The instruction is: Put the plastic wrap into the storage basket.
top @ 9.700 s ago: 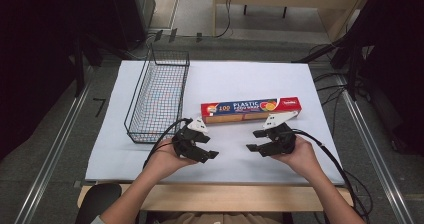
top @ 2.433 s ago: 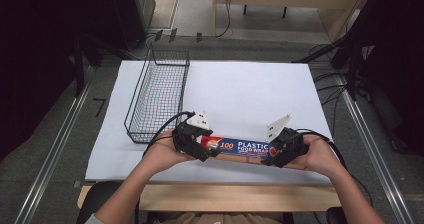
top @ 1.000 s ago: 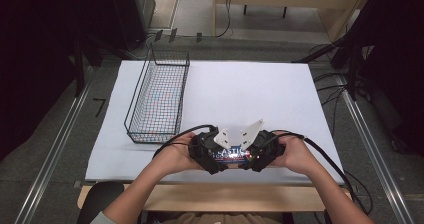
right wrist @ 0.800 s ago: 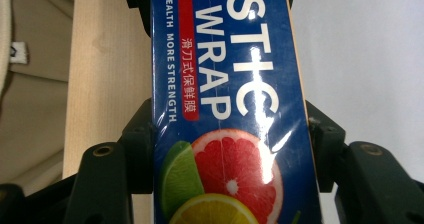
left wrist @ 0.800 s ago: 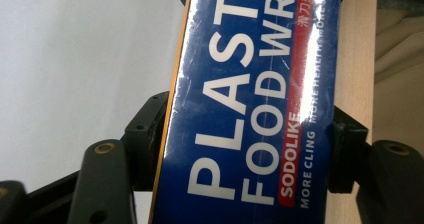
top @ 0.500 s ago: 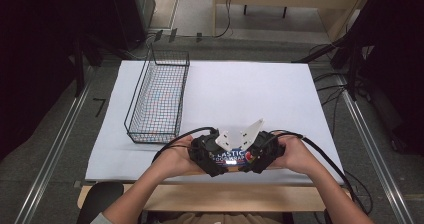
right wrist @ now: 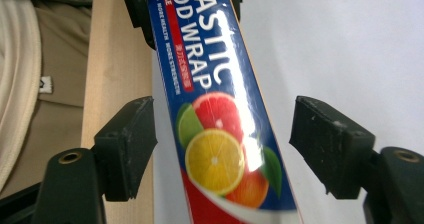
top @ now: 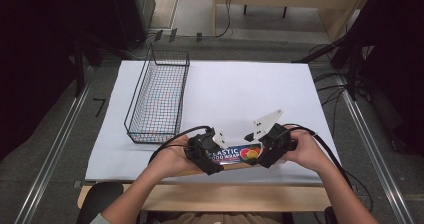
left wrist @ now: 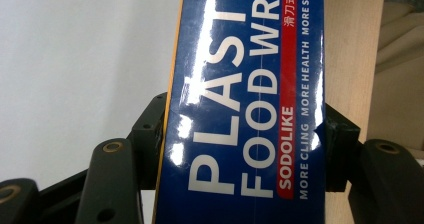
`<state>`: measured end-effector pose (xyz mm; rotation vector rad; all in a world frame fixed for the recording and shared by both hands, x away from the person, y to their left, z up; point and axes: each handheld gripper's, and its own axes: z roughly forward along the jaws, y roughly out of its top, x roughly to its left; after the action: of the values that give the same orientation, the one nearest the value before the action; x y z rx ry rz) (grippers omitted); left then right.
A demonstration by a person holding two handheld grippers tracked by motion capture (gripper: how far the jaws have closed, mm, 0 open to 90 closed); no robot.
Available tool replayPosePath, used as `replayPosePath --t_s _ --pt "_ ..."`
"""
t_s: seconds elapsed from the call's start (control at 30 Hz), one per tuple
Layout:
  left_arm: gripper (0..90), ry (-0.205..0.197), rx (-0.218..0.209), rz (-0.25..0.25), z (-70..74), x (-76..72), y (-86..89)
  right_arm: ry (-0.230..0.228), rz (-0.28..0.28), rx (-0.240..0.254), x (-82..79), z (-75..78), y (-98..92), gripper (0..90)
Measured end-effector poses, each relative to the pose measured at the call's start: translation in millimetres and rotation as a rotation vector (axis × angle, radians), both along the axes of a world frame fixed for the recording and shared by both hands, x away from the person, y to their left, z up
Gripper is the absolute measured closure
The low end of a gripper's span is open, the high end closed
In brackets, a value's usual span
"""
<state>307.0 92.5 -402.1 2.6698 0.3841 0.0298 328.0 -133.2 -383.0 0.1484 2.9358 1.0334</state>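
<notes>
Left claw [left wrist: 240, 134] first: its jaws are pressed tight on both long edges of the plastic wrap box [left wrist: 245, 109], clamped across the width near the box's left end. Over to the right claw [right wrist: 225, 149], and here the jaws have just been opening; they stand wide now, with clear daylight on each side of the box [right wrist: 225, 149], which runs between the pads without touching either one. So the box hangs on the left grip alone, lying left to right at the near edge of the bench [top: 300, 89], just in front of the person, between the two hands in the high view [top: 235, 153]. It looks a light carton, long, stiff along its length but thin-walled, and that glossy printed face looks slippery, so a pinch across the narrow width, as the left claw has it, seems the sound choice; squeeze too hard and the card could crease. Held at one end only, the far end may droop or swing. Further out, the wire basket [top: 159, 96] stands well apart on the left of the white bench cover, long enough, I'd judge, to take the box lengthwise.
</notes>
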Motion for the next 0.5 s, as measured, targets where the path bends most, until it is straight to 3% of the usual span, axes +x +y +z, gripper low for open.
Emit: replayPosePath --t_s 0.17,0.5 --pt "39.3 0.007 -0.011 0.033 2.4 2.9 4.9 -0.039 -0.045 0.022 0.9 3.0 -11.8 24.0" --pt "39.6 0.016 -0.04 0.091 7.3 11.3 17.6 -0.06 -0.126 0.057 2.6 10.0 -36.7 23.0"
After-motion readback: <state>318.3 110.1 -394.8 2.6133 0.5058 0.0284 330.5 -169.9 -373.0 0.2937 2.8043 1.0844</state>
